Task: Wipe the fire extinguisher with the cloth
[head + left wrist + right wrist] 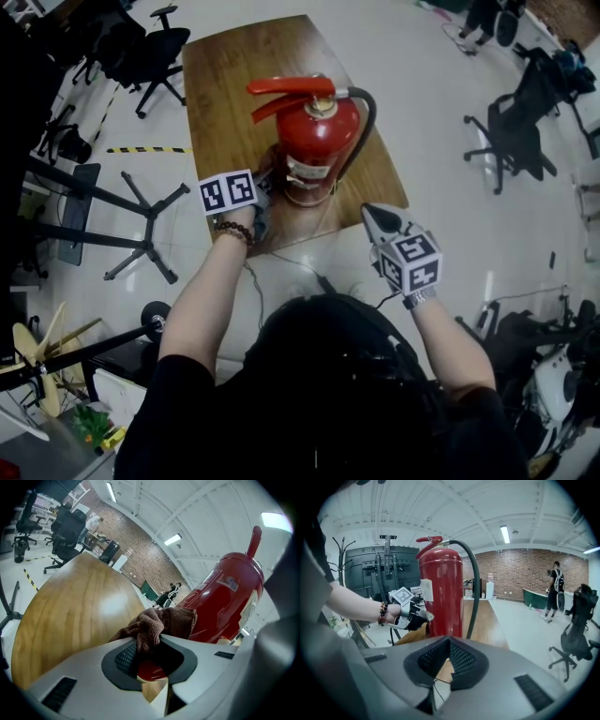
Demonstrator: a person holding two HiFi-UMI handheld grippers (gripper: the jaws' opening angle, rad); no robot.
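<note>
A red fire extinguisher (pixel 311 141) with a black hose (pixel 366 122) stands upright on a wooden table (pixel 225 84). My left gripper (pixel 263 199) is low beside the cylinder's left side, near its base. It is shut on a brown cloth (pixel 161 624), which bunches out of the jaws against the red body (pixel 225 606). My right gripper (pixel 369 212) hovers off the table's front right corner, apart from the extinguisher (pixel 440 590), shut with nothing in it. In the right gripper view the left gripper (pixel 410 614) sits against the cylinder's lower left.
Black office chairs (pixel 155 47) stand beyond the table and another chair (pixel 511 131) at the right. A black stand's legs (pixel 141 220) spread on the floor at the left, by yellow-black tape (pixel 145 149). A thin cable (pixel 281 258) hangs off the front edge. A person (pixel 556 590) stands far back.
</note>
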